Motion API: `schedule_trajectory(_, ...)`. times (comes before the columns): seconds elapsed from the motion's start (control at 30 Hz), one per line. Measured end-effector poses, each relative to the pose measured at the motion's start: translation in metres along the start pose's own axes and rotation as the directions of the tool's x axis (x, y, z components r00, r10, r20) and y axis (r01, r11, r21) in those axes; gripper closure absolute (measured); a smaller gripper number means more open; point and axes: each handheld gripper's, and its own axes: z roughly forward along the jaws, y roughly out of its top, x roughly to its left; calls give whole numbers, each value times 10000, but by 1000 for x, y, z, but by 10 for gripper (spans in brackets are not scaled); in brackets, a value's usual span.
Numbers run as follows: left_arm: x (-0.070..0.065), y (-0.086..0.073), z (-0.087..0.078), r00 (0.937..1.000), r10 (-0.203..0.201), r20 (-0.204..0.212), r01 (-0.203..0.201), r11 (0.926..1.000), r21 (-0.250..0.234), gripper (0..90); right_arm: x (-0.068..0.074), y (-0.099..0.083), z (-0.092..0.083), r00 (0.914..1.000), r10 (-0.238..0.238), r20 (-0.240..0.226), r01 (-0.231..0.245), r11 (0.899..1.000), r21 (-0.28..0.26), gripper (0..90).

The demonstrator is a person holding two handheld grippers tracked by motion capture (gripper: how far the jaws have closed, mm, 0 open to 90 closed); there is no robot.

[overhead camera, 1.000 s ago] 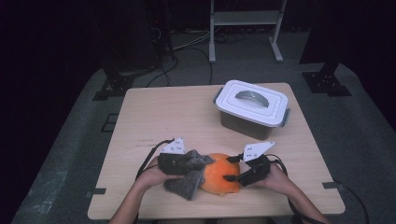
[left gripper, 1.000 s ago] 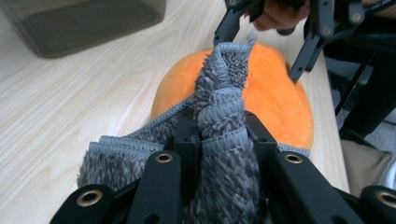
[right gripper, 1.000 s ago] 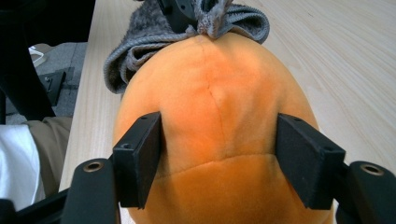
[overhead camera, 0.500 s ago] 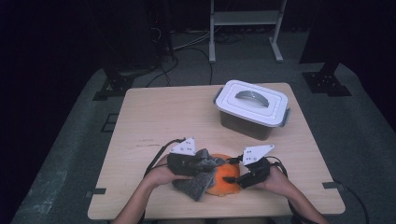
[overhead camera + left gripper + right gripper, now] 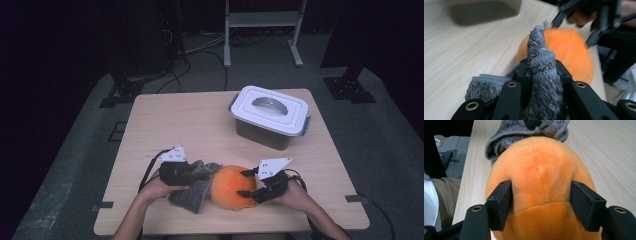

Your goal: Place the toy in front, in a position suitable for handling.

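So on my left side, the left gripper has its fingers pinched tight on a grey knitted cloth. In the left gripper view a fold of that cloth sticks straight up out of the pinch, toward 12 o'clock, and the rest of it bunches up under the fingers. From the high view the cloth droops down onto the table at about 6 o'clock from the gripper, with its right edge touching the orange plush ball.

The ball sits near the front edge of the table, right between my two hands, roughly 3 o'clock from the cloth. It's soft and fuzzy, with a seam running across the top in the right gripper view.

On the right, my right gripper comes at the ball from its 3 o'clock side. Those fingers are spread wide around the ball, one on each flank, and both pads press into the plush. So that's a grip, not a hover.

Further back, at about 1 o'clock from the ball and well apart from it, there's a white lidded box with a grey handle on the lid, latches down on the sides.
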Motion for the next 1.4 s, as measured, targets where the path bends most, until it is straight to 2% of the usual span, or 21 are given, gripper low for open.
schedule_trajectory(0.17,-17,19,17,9955,576,748,-561,9982,-215,714,2,1,0,9999,-128,77,127,9999,26,351)
schedule_trajectory(0.2,-21,22,22,9934,720,890,-713,9974,-113,714,3,1,0,9998,-186,90,185,9998,37,352)
schedule_trajectory(0.33,-25,18,32,9923,1005,719,-1054,9921,680,715,4,1,-1,9997,-243,45,243,9996,105,337)
schedule_trajectory(0.43,-24,14,29,9940,888,640,-929,9935,651,718,2,4,-6,9996,-287,-69,287,9996,-30,296)
schedule_trajectory(0.5,-25,13,27,9935,927,654,-977,9923,765,719,0,6,-11,9997,-123,-196,120,9998,-160,287)
schedule_trajectory(0.57,-26,12,26,9929,986,669,-1040,9912,818,719,-3,7,-14,9997,-151,-209,146,9996,-232,265)
schedule_trajectory(0.6,-27,12,24,9915,1087,712,-1150,9892,910,719,-4,6,-14,9997,-57,-227,53,9998,-210,259)
schedule_trajectory(0.77,-27,11,24,9906,1117,793,-1191,9883,956,718,-7,3,-12,9992,198,-349,-201,9998,-81,235)
schedule_trajectory(0.83,-26,12,24,9906,1150,746,-1220,9879,960,717,-8,0,-9,9984,404,-394,-408,9991,-89,252)
schedule_trajectory(0.9,-25,15,24,9918,1113,626,-1168,9888,926,708,-7,-2,-6,9972,604,-431,-606,9982,-35,310)
schedule_trajectory(1.03,-22,27,25,9931,992,629,-1036,9920,715,707,-4,-2,-6,9991,381,-194,-379,9992,89,389)
schedule_trajectory(1.07,-23,32,27,9921,1002,749,-1043,9931,538,707,-4,-2,-6,9991,358,-207,-357,9993,78,393)
schedule_trajectory(1.17,-27,40,33,9880,1202,971,-1248,9913,428,707,-1,-2,-5,9994,247,-260,-247,9997,28,399)
schedule_trajectory(1.27,-26,38,36,9882,1177,982,-1230,9912,499,707,0,-2,-6,9995,174,-252,-172,9998,77,400)
schedule_trajectory(1.37,-19,27,33,9922,997,747,-1052,9917,744,713,0,-3,-7,9993,278,-264,-277,9996,38,396)
schedule_trajectory(1.4,-18,24,32,9935,854,747,-902,9939,641,714,0,-3,-6,9993,259,-257,-260,9997,-18,382)
